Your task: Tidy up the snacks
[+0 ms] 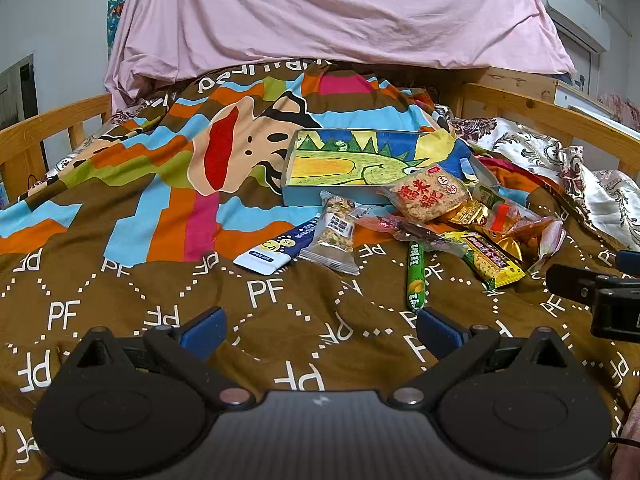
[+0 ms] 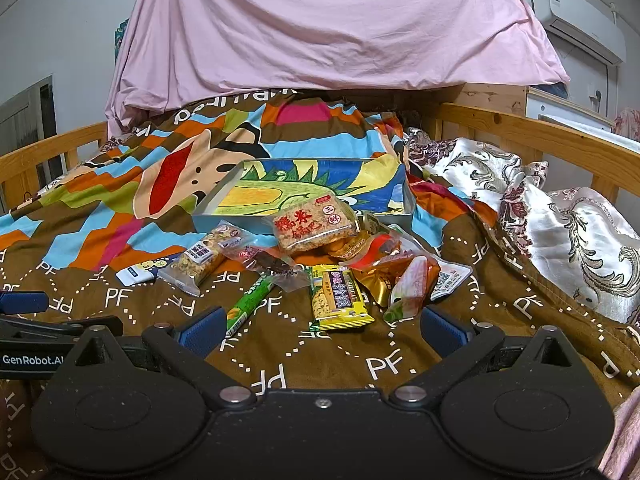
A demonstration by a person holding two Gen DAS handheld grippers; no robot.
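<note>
Heaped on a quilt point(image 1: 120, 292): soft, brown, stitched with white dotted diamonds and "PF" letters, giving way farther back to bright blocks of blue, orange, pink and a cartoon face. Crinkly plastic snacks point(image 2: 320, 256) piled near the middle of the bed, just in front of a tray point(image 1: 288, 196) and partly leaning on its front wall. Shallow, rectangular, grey-blue walled, with a crayon-style green dinosaur across the floor. Topmost, a square rice cracker pack point(image 1: 426, 196), clear film, red characters, grainy golden slab inside. At the left edge, a flat blue-and-white sachet point(image 1: 276, 248), beside it a clear nut bar point(image 1: 334, 236) with serrated ends. Nearer the front, a slim green stick point(image 1: 415, 276) and a yellow bar point(image 2: 338, 300), glossy, lying flat on the quilt. Among them gold foil, red and orange wrappers, too tangled to tell apart.

Wooden bed rail point(image 1: 560, 116) with slats along both sides. Pink sheet point(image 1: 320, 12) draped high behind, creased. Satin floral cover point(image 2: 560, 232) bunched at the right. White wall, air conditioner point(image 2: 580, 20) upper right.

Left tongs point(image 1: 320, 332) low over bare quilt, blue-padded tips spread wide, nothing between them. Right tongs point(image 2: 320, 332) likewise gaping, empty, level with the left and just beside it, pointed at the yellow bar and green stick.
</note>
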